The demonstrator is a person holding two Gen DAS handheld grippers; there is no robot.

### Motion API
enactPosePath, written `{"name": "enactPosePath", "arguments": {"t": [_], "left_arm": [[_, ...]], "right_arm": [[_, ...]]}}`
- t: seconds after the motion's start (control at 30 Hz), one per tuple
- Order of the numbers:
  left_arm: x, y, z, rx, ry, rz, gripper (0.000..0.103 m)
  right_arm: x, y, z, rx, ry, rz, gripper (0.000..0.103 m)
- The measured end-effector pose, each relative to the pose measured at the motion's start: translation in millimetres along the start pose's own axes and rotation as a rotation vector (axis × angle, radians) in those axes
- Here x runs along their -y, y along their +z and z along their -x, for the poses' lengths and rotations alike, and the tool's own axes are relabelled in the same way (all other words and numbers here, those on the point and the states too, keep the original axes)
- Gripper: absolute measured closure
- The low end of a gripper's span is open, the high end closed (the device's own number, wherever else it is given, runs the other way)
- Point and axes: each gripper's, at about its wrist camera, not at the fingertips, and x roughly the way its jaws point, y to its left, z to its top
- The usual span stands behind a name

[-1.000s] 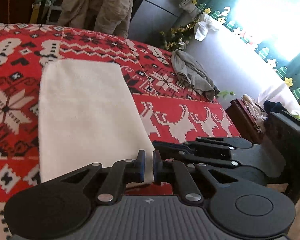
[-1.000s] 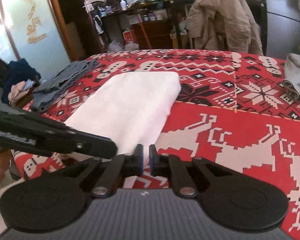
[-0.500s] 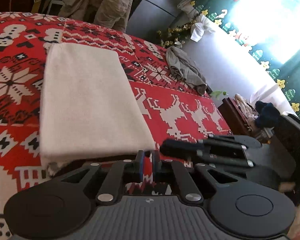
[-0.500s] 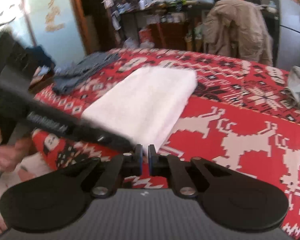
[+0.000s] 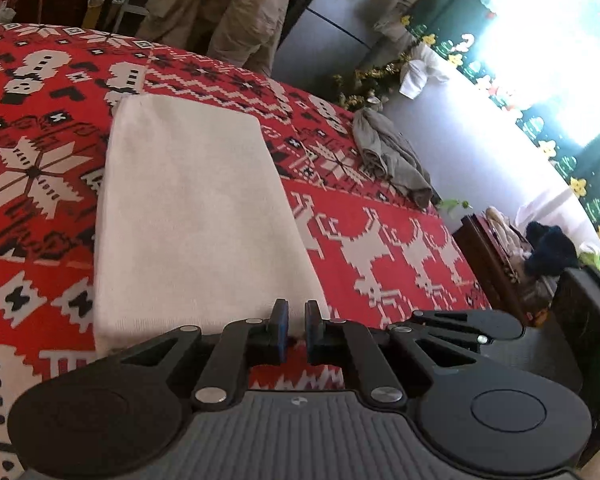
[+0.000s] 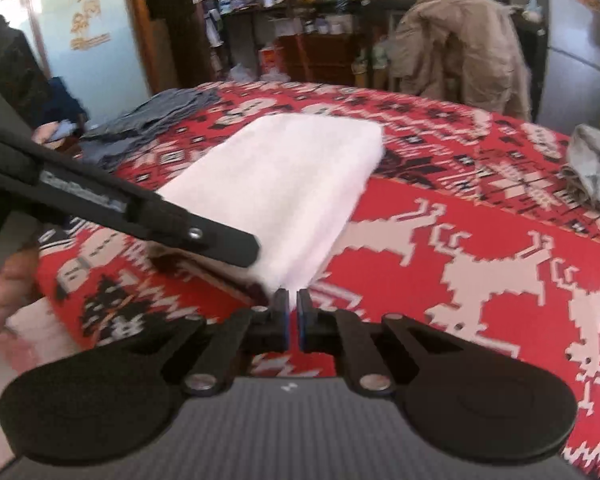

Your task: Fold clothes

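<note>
Both grippers back at white folded cloth [image 5: 192,216]'s near edge: left gripper [image 5: 292,330] slightly parted, right gripper [image 6: 292,314] near-closed, neither visibly gripping cloth, so next fold looks imminent.

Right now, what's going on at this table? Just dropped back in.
A person with a handheld gripper in each hand is folding clothes on a red patterned tablecloth. A white garment lies folded into a long rectangle. The left gripper and right gripper sit at its near edge, jaws almost closed; whether either pinches cloth is unclear. A crumpled grey garment waits at the far side, and folded grey clothes lie beyond the left gripper.
</note>
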Motion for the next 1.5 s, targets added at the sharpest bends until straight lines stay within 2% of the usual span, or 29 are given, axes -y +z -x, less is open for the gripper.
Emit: {"name": "enactPosePath", "arguments": {"t": [0.13,0.17,0.2,0.27,0.33,0.37,0.4,0.43,0.47,0.53,0.63,0.73,0.87,1.0,1.07,1.2,1.27,1.33,1.4,1.5], "left_arm": [[-1.5,4.0,18.3,0.0,0.007,-0.011,0.095],[-2.6,6.5,24.1,-0.001,0.013,-0.015,0.091],[-3.7,9.4,29.3,-0.002,0.021,-0.017,0.081],[-5.6,17.0,38.7,-0.003,0.046,-0.025,0.067],[-5.1,26.9,45.6,-0.007,0.091,-0.06,0.062],[-4.5,32.1,48.7,-0.014,0.119,-0.085,0.057],[-3.5,36.6,50.9,-0.024,0.148,-0.11,0.05],[-2.4,40.8,52.7,-0.035,0.177,-0.134,0.047],[-0.5,44.7,54.6,-0.044,0.208,-0.163,0.042],[3.8,50.9,58.2,-0.056,0.265,-0.222,0.042],[5.9,57.2,61.3,-0.06,0.321,-0.271,0.035],[4.7,62.2,59.3,-0.08,0.367,-0.254,0.033],[6.6,64.4,58.1,-0.097,0.409,-0.269,0.032],[6.1,60.0,59.9,-0.051,0.427,-0.301,0.02],[2.6,58.8,58.8,-0.027,0.447,-0.275,0.02],[0.6,64.7,49.9,-0.066,0.46,-0.26,0.02],[1.8,65.8,47.5,-0.083,0.427,-0.277,0.02],[4.9,64.5,45.6,-0.082,0.381,-0.309,0.02],[9.5,63.6,42.9,-0.075,0.366,-0.344,0.02],[12.9,65.1,39.3,-0.041,0.365,-0.337,0.02]], "right_arm": [[-2.7,6.2,10.0,-0.032,0.004,0.011,0.093],[-2.7,10.9,12.6,-0.039,-0.004,0.01,0.093],[-2.6,15.7,15.2,-0.046,-0.013,0.008,0.088],[-2.6,25.2,20.3,-0.06,-0.03,0.006,0.075],[-2.5,34.7,25.4,-0.074,-0.047,0.004,0.059],[-2.4,39.4,28.0,-0.081,-0.055,0.003,0.056],[-2.4,44.2,30.6,-0.088,-0.064,0.001,0.049],[-2.4,48.9,33.2,-0.095,-0.072,0.0,0.037],[-2.3,53.7,35.7,-0.102,-0.081,-0.001,0.031],[-2.3,63.2,40.9,-0.116,-0.098,-0.003,0.015],[-4.1,77.1,44.6,-0.128,-0.126,0.012,0.001],[-6.9,90.0,43.7,-0.13,-0.161,0.033,0.001],[-2.3,98.5,38.8,-0.144,-0.205,-0.041,0.001],[5.7,103.6,36.7,-0.135,-0.2,-0.12,0.001],[9.8,106.5,36.4,-0.122,-0.221,-0.16,0.001],[17.3,111.7,38.5,-0.073,-0.237,-0.223,0.001],[21.4,113.9,40.5,-0.041,-0.227,-0.264,0.001],[24.9,118.8,38.5,-0.06,-0.207,-0.296,0.001],[22.0,123.6,34.0,-0.087,-0.225,-0.266,0.001],[14.4,130.5,26.6,-0.125,-0.274,-0.193,0.001]]}}
